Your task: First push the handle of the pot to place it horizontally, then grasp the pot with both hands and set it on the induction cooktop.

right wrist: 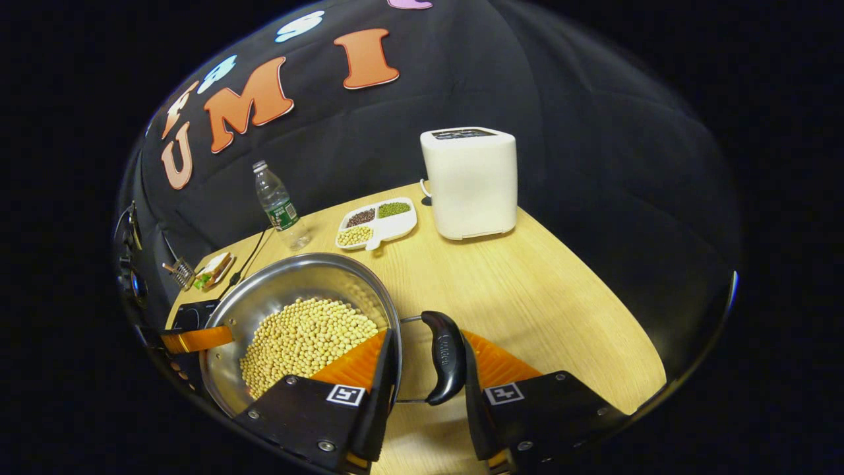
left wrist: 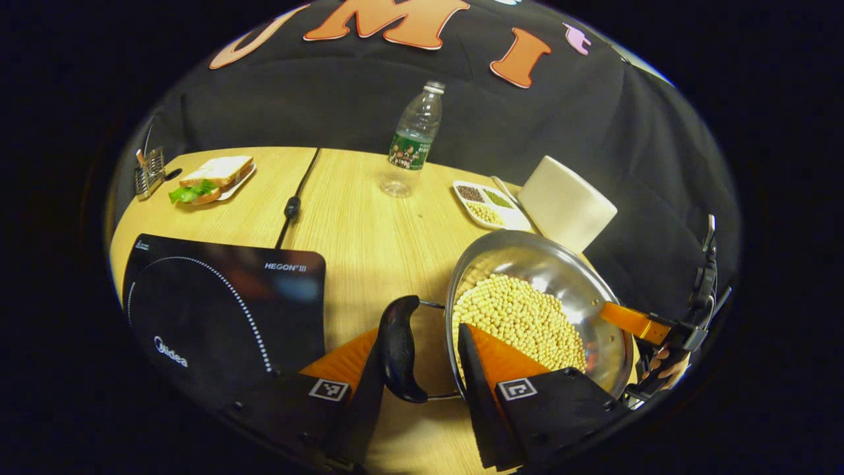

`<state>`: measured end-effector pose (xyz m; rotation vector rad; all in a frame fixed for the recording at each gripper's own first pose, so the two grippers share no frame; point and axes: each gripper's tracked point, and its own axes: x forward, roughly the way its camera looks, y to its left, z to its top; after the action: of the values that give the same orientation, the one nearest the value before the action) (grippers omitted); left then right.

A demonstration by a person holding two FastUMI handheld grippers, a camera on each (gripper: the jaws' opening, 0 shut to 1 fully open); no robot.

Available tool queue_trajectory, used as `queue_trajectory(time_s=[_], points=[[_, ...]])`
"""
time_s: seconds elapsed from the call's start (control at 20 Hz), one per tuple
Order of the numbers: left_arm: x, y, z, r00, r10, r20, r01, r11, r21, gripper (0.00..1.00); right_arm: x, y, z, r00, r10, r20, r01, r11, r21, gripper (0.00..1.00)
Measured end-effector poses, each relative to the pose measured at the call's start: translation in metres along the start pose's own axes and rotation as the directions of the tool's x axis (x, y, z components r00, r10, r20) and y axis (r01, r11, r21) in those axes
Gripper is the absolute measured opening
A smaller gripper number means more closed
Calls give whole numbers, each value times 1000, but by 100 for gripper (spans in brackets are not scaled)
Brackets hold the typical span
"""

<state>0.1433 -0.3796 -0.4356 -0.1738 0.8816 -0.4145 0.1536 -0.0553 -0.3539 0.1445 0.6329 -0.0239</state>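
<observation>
On the far left of the left gripper view a small wire rack [left wrist: 150,173] stands at the table's [left wrist: 369,244] back corner, with a sandwich on a plate [left wrist: 212,179] just beside it, and the black induction cooktop [left wrist: 217,307] lies nearer, its cable [left wrist: 293,204] running back across the wood. A water bottle [left wrist: 414,142] stands behind the middle of the table, then a divided dish of beans [left wrist: 491,204] and a white toaster [left wrist: 567,203]. The pot [left wrist: 560,277], a steel pan full of soybeans [left wrist: 521,320], sits on the table to the right of the cooktop, apart from it. The left gripper [left wrist: 425,359] is spread wide around the pot's near side: one finger lies outside the black side handle [left wrist: 399,349], close against it, the other reaches over the rim above the beans, so the handle and rim lie between the jaws without being squeezed. At the far rim the other gripper's orange finger [left wrist: 633,321] shows, with a hand [left wrist: 666,369] behind it. In the right gripper view the left gripper's orange finger [right wrist: 194,340] crosses the pot's [right wrist: 290,280] left rim; the right gripper [right wrist: 425,369] likewise straddles rim and the second black handle [right wrist: 445,356], one finger inside over the soybeans [right wrist: 300,343], the other just outside the handle; whether the fingers press cannot be told.
</observation>
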Motion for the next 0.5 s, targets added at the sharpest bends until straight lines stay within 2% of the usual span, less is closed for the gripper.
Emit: queue_trajectory(time_s=[0.1,0.2,0.45,0.5], points=[[0,0,-2,1000,8,-17,-8,1000,-4,68,-1,1,3,1000,-3,-1,3,1000,31,50],[1,-1,-1,999,11,-39,-12,999,-31,61,-2,0,2,1000,-9,-6,10,999,54,49],[-2,5,-4,996,24,-82,-27,999,-37,59,-22,9,6,1000,-15,-4,16,997,73,47],[-8,6,1,997,26,-73,-28,999,-30,59,-25,13,6,1000,-9,-10,10,997,83,42]])
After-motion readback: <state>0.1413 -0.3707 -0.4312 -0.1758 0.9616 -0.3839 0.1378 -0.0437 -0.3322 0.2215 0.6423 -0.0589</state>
